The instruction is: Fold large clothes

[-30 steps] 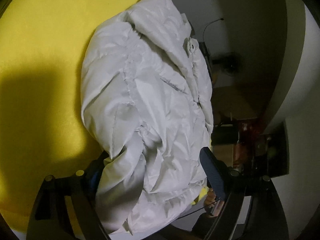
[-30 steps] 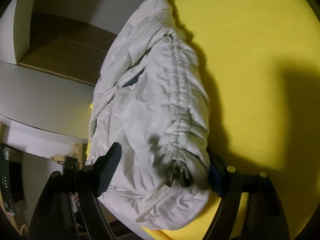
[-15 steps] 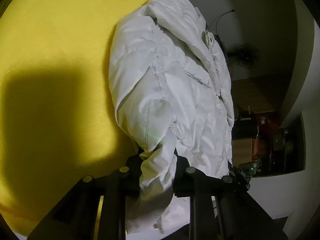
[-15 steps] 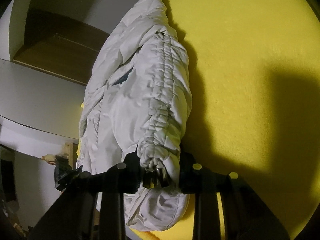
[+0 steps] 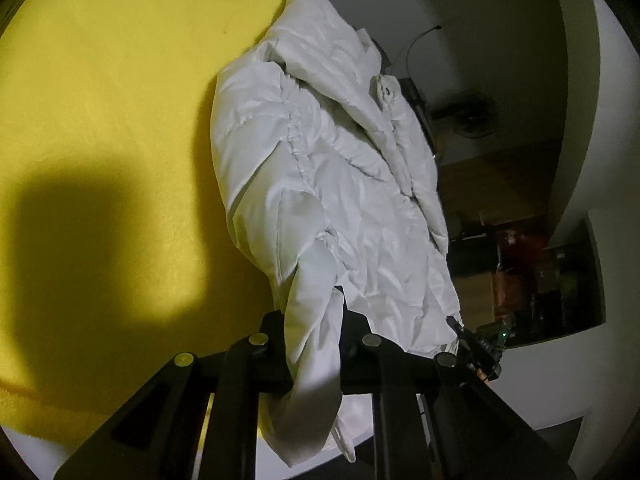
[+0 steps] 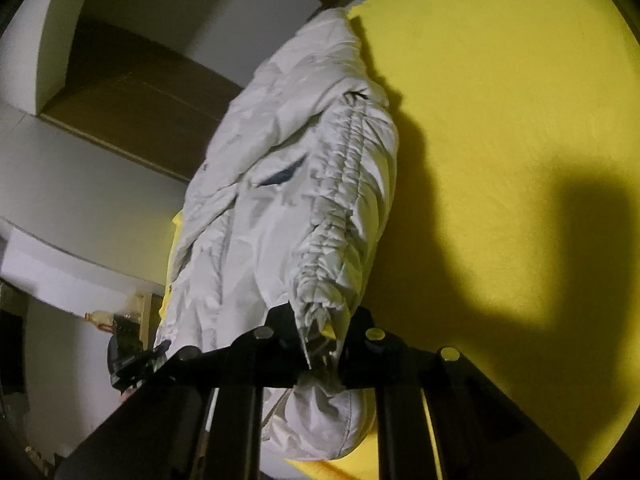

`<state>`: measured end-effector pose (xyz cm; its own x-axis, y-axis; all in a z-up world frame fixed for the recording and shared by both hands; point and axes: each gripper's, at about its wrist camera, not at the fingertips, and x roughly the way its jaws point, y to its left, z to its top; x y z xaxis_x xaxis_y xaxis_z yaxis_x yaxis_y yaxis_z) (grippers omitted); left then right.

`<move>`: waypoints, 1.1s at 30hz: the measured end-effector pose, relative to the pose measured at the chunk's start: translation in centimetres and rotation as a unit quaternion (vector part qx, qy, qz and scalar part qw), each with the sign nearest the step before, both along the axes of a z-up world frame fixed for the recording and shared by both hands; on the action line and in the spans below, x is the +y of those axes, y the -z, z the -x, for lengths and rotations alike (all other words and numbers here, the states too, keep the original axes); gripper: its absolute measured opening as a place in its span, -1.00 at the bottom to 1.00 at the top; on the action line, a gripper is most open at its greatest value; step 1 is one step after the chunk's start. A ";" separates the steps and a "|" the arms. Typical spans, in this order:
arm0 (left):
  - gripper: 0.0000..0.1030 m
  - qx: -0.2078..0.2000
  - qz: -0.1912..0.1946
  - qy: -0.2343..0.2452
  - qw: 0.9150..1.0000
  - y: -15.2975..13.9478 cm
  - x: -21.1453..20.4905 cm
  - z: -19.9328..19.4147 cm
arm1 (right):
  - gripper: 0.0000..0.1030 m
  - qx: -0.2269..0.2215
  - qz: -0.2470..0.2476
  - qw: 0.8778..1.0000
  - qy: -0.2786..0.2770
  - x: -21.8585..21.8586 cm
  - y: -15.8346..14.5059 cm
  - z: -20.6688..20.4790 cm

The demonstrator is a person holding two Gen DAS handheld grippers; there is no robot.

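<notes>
Nearest to you, your left tongs (image 5: 314, 344) have just been closing, and their black jaws now pinch a twisted fold of the puffy white quilted jacket (image 5: 328, 184), with the loose cloth hanging down below the jaws. Your right tongs (image 6: 320, 340) have likewise just been closing, and they clamp the gathered, ruched end of the same jacket (image 6: 288, 208), a rounded bulge of white fabric sagging beneath them. In the left wrist view, the other tongs show small at the jacket's lower right edge, touching the hem.

Beyond both grips, the jacket stretches away from you in a long rumpled bundle lying along the edge of the bright yellow cloth-covered counter (image 5: 112, 92). A puckered seam runs down its length, and a collar with a snap sits near its far end. A large dark shadow falls across the yellow surface beside the jacket in both views.

Farther off, past the counter's edge, you can see pale walls (image 6: 92, 184), a brown wooden panel (image 6: 132, 96), and dim, cluttered shelves (image 5: 540, 272) too dark to make out.
</notes>
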<state>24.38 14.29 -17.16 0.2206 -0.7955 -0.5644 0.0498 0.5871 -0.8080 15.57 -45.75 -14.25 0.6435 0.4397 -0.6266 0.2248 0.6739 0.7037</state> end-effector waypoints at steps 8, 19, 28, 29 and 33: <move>-0.78 0.026 0.024 -0.003 0.999 1.4 1.9 1.2 | -0.75 -0.003 -0.012 1.000 -0.020 0.4 -0.6 1.5; -0.78 -0.012 0.065 0.015 0.998 -4.6 4.6 3.3 | -0.77 -0.039 -0.065 0.996 -0.052 -0.6 -3.5 6.2; -0.77 -0.059 0.083 0.014 0.995 -10.3 5.3 -2.6 | -0.79 -0.100 -0.071 0.990 -0.076 -3.3 -9.4 2.9; -0.77 -0.061 0.087 0.013 0.994 -10.9 5.1 -3.4 | -0.79 -0.104 -0.075 0.989 -0.079 -3.7 -10.2 1.9; -0.77 -0.065 0.084 0.012 0.994 -12.6 4.2 -6.7 | -0.79 -0.110 -0.080 0.987 -0.085 -4.7 -12.2 -2.5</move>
<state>31.09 18.53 -4.51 0.2624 -0.8823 -0.3908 0.1735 0.4415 -0.8803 18.05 -50.46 -2.02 0.6645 0.6349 -0.3941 -0.0521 0.5654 0.8232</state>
